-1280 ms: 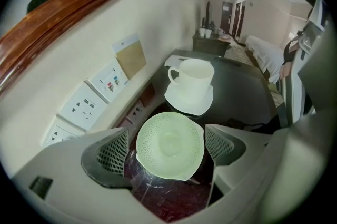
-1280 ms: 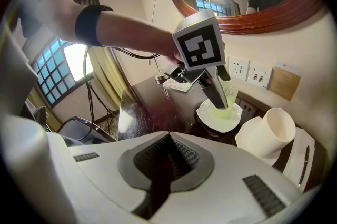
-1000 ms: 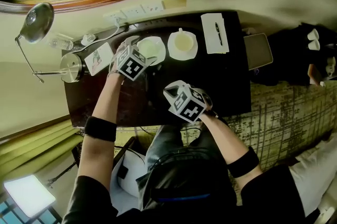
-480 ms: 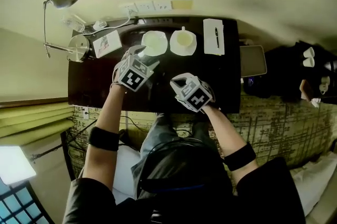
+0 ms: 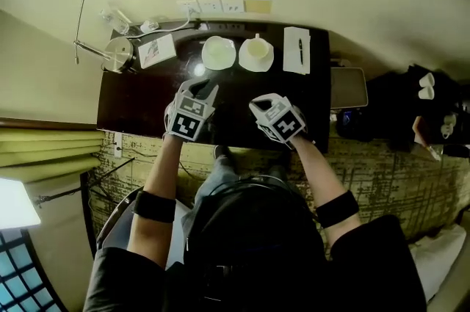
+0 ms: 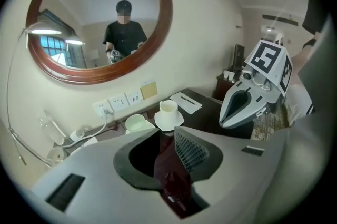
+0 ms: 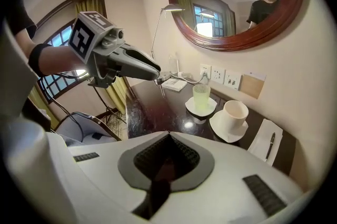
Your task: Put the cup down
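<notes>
Green cup (image 5: 218, 52) & white cup (image 5: 256, 51) at desk (image 5: 139, 101) back edge — front half open.

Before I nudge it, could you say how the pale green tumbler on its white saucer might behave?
The pale green translucent tumbler looks taller than wide and has no handle, so a high push would probably tip it. It stands loose on the small white saucer, so it may slide. It looks like glass: likely smooth, perhaps fragile.

Head view looks steeply down; both gripper views face the cups (image 6: 167, 107).
</notes>
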The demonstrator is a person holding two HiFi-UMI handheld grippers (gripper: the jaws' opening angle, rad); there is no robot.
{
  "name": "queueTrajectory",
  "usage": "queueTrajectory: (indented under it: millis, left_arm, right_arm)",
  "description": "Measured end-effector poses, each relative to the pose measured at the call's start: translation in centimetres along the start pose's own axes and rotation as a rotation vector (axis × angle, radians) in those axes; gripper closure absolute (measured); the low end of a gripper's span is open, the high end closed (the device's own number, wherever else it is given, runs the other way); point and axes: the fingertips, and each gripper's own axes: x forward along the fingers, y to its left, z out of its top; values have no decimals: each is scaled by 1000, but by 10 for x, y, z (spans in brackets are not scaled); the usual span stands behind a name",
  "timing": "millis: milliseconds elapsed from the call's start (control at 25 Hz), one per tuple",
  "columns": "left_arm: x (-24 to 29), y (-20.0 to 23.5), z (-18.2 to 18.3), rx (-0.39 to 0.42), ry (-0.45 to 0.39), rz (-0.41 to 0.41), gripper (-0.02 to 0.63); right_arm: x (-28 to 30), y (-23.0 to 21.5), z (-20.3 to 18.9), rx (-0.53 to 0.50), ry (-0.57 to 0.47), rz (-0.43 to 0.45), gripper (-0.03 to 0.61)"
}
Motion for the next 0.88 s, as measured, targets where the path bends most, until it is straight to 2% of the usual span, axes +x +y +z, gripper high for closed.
queueTrajectory:
  millis: [200,600,760,880]
  left_arm:
    - [-15,-4,-4,-108,-48,63,612]
    - [-33,-21,-27,-245,-96,89,612]
    - [-34,-24,-36,-255,-97,103,612]
    - [-34,-26,-40,-299,-104,98,612]
  right_arm:
    - [-12,1,-3,11,-7,-12,569]
    - [-36,1,-8,69,-39,-47,569]
    - [-46,-9,-10,137,-100,-92,569]
    - [-55,-18,-15,210,-151,-134,569]
